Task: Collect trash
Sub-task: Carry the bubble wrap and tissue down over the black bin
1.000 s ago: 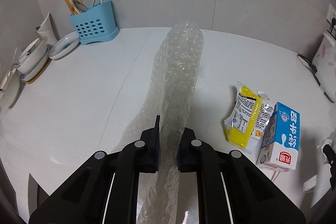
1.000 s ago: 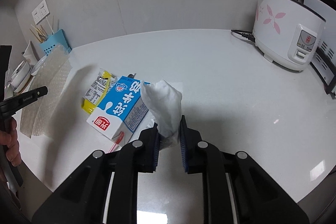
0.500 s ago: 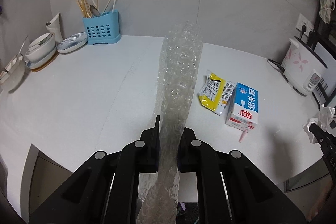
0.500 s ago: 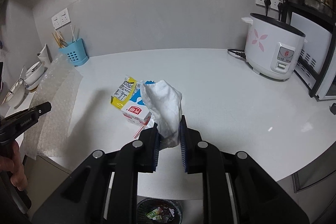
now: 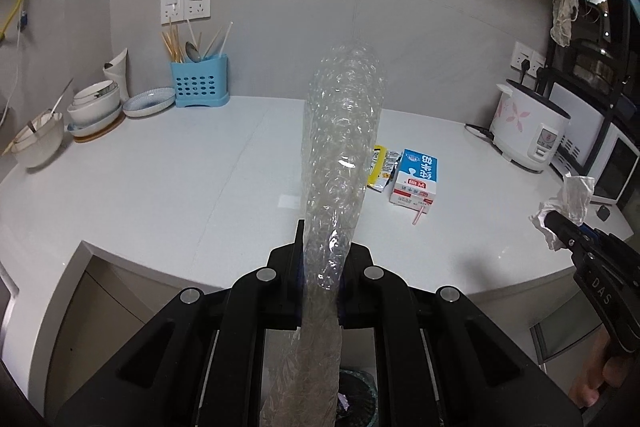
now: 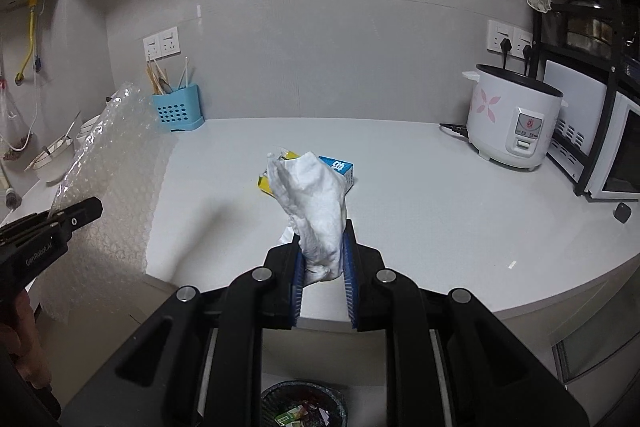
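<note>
My left gripper (image 5: 320, 251) is shut on a clear sheet of bubble wrap (image 5: 340, 163) that stands up past the fingers; it also shows in the right wrist view (image 6: 116, 163). My right gripper (image 6: 322, 247) is shut on a crumpled white tissue (image 6: 316, 203), which also shows in the left wrist view (image 5: 568, 203). Both grippers are held off the counter's front edge, above a dark trash bin (image 6: 304, 407) on the floor. A blue-and-white milk carton (image 5: 416, 179) and a yellow snack wrapper (image 5: 380, 167) lie on the white counter (image 5: 160, 195).
A blue utensil holder (image 5: 200, 79) and stacked bowls and plates (image 5: 96, 107) stand at the back left. A white rice cooker (image 6: 512, 119) and an oven on a rack (image 6: 616, 155) stand at the right.
Both grippers have pulled back and up from the counter with their loads. They now hang past the counter's front edge, and the trash bin shows below.
</note>
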Demonstrator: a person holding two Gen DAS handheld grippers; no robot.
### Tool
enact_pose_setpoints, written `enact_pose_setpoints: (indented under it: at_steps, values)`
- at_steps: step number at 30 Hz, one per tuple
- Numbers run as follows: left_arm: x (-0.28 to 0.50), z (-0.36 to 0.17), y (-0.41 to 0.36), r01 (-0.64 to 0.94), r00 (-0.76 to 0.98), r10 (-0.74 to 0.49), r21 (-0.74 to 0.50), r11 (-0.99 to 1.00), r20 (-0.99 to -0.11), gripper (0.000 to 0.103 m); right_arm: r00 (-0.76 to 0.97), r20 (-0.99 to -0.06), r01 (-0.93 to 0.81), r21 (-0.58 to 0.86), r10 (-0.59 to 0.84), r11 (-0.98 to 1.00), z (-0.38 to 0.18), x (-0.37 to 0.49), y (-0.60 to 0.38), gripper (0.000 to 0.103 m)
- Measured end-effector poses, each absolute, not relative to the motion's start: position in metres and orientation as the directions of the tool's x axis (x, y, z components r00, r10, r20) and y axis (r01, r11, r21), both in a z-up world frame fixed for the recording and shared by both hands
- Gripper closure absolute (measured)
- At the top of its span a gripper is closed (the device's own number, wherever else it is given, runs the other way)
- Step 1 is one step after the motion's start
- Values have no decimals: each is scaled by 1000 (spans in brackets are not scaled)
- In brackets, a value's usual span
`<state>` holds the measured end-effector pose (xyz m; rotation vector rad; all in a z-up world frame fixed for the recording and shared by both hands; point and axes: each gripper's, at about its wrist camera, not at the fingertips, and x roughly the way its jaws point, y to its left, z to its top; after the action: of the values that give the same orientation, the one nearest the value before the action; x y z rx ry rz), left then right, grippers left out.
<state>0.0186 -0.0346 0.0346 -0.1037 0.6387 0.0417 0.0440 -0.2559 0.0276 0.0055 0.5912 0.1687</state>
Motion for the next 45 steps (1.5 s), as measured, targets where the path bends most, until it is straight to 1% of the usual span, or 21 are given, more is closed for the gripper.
enact_pose_setpoints:
  at_steps: [10,12,15,21,24,29,31,35,45]
  values:
    - [-64,6,-49,-34,842,-29,-106,994,-539,93,847,-504,-191,11,171,981,7,-24,-236,87]
    - [-78,-3,-53,-23,851,-37,-107,994,-524,93,846,-507,-184,12,164,983,-3,-33,-236,87]
    - [-93,-19,-57,-37,857,-15,-90,995,-514,93,836,-521,-185,23,170,983,-21,-43,-236,87]
    - [-111,-64,-64,-38,843,-20,-97,995,-538,93,819,-552,-177,13,154,984,-64,-62,-233,87]
    - [-117,-87,-68,-36,825,-28,-101,994,-564,93,808,-571,-165,17,145,986,-87,-68,-235,87]
    - [-126,-123,-79,-33,809,-14,-70,997,-587,93,782,-608,-169,5,137,986,-124,-76,-229,87]
    - [-125,-139,-81,-29,792,-24,-77,997,-610,93,768,-625,-172,12,141,985,-138,-78,-227,87]
    - [-121,-168,-85,-25,786,-16,-57,998,-618,93,745,-648,-177,33,156,984,-162,-79,-227,87]
    - [-100,-242,-80,-17,721,-58,-102,995,-690,93,725,-675,-145,41,134,989,-232,-79,-224,87]
